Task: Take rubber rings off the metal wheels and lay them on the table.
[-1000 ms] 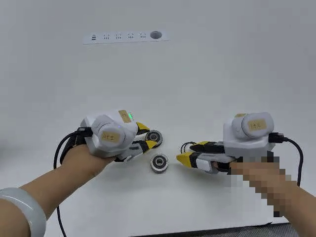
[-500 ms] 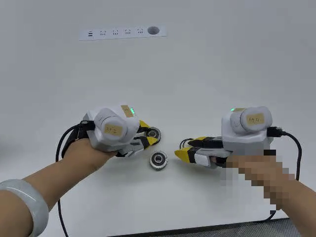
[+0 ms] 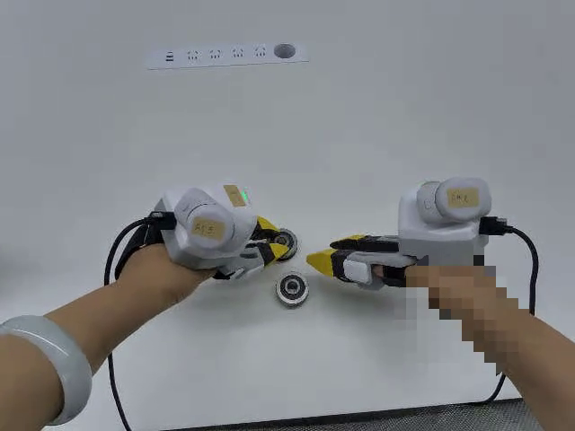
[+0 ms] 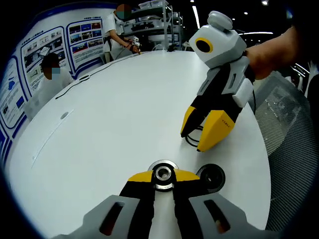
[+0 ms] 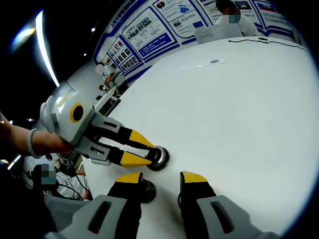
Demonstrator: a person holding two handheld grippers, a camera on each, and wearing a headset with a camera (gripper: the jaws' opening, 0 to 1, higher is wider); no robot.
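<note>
- Left gripper (image 3: 271, 242): fingers (image 4: 142, 178) clamped on one metal wheel (image 4: 163, 174), low at the white surface (image 3: 377, 135).
- Right gripper (image 5: 162, 179): fingers (image 5: 193, 178) apart, holding nothing, tips aimed at the held wheel, near it.
- Second wheel (image 3: 292, 289) lies flat between the grippers, untouched.
- Judgement: both wheels look dark-rimmed, rings apparently on. Task is early, both rings left to do.
- Power strip (image 3: 225, 56) at the far side. Poster wall (image 5: 164, 30) beyond, people seated there.
</note>
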